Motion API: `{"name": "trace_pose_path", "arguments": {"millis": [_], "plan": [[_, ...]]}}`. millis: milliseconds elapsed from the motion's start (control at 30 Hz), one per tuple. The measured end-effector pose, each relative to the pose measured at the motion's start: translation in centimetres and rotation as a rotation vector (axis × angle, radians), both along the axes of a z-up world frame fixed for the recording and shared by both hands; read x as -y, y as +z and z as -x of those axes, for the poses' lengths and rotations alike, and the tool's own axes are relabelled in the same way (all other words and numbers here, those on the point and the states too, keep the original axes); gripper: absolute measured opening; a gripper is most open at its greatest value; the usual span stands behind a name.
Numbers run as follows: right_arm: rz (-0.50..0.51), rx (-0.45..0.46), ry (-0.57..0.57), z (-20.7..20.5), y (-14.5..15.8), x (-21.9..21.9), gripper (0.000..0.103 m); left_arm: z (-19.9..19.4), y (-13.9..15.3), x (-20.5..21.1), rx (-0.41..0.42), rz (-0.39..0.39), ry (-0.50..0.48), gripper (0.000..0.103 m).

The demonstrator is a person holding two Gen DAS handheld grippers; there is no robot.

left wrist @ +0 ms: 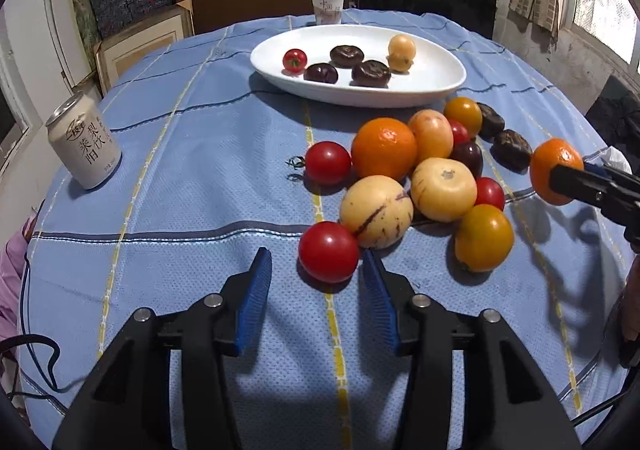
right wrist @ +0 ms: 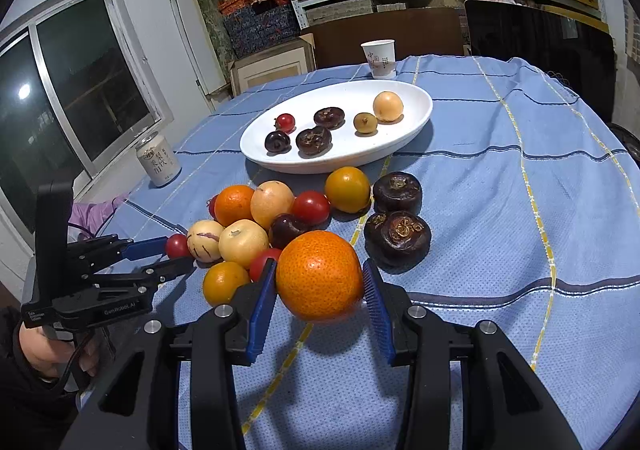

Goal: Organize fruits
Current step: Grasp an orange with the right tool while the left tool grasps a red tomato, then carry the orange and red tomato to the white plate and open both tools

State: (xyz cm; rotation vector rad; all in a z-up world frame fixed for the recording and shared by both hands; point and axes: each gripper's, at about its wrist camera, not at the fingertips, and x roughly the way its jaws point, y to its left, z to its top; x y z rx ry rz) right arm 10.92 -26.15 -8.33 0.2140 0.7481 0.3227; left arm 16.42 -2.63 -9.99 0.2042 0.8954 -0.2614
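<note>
Fruits: left wrist view shows a few already in the white plate (left wrist: 436, 83) toward the table's far edge, but approx a dozen sit in a pile (left wrist: 420, 177) mid-table, so most sorting is left. Left gripper (left wrist: 317, 282) tilts down at the pile's near side, jaws apart, a red tomato (left wrist: 328, 252) just ahead, not clamped.

Right wrist view: right gripper (right wrist: 320, 284) angled down, pads pressed on both sides of an orange (right wrist: 319, 276), seemingly lifted off the cloth. A hand (right wrist: 44, 346) holds the left tool at the table's left edge.
</note>
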Motion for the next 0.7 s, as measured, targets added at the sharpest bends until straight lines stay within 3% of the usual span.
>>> {"name": "trace_pose_path", "arguments": {"millis": [33,67,300,700], "plan": [[-0.001,-0.001,0.000,-0.1,0.0,0.0,0.044,0.0,0.0,0.0,0.001,0.002,-0.006,0.030],[-0.003,-0.001,0.001,-0.1,0.0,0.0,0.044,0.2,0.1,0.1,0.007,0.000,-0.010,0.028],[-0.008,0.010,0.001,-0.1,0.1,0.2,0.044,1.1,1.6,-0.4,0.031,0.066,-0.024,0.028],[-0.002,0.030,-0.001,0.0,1.1,0.4,0.044,2.0,4.7,-0.1,0.085,0.100,-0.044,0.028]]}}
